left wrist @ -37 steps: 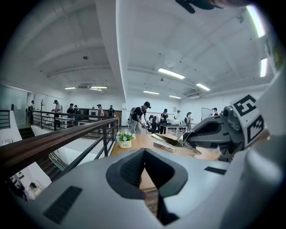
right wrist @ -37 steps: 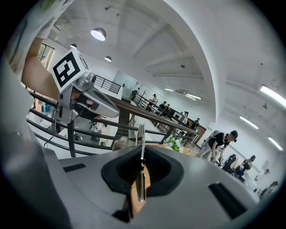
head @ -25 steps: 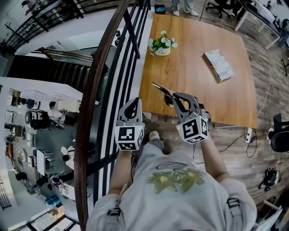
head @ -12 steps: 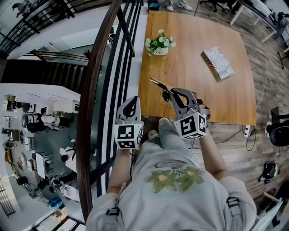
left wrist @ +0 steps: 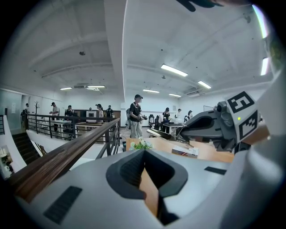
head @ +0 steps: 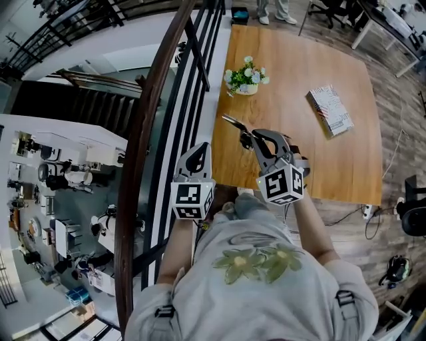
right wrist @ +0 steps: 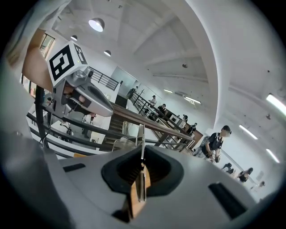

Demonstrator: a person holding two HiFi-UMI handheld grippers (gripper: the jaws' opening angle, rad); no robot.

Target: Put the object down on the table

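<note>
Close beneath my head, I am looking down past my grey shirt [head: 256, 283] at both arms reaching forward. My left gripper [head: 200, 149] is hanging just off the counter's near left corner, over the black bars under the dark wooden handrail [head: 143, 133]. Its jaws are sitting drawn together with nothing between them.

My right gripper [head: 251, 138] is reaching a little further, over the near left part of the counter [head: 293, 143]. Its jaws are closing tight on a thin metal utensil [head: 233, 124], which is showing edge-on as a narrow bright strip in the right gripper view. The utensil is sticking out forward and to the left beyond the jaws. In the left gripper view it is hanging in the air above the wood, not touching it.

Further along the counter, a small pot of white flowers [head: 246, 78] is standing near the left edge, well apart from the utensil. A book [head: 331, 110] is lying flat toward the right side, also well apart. Beyond the far edge, someone's feet [head: 273, 12] are showing on the floor beside a small blue box [head: 237, 14]. Off to my left, past the handrail, a lower floor [head: 60, 186] with desks and people is lying far below
</note>
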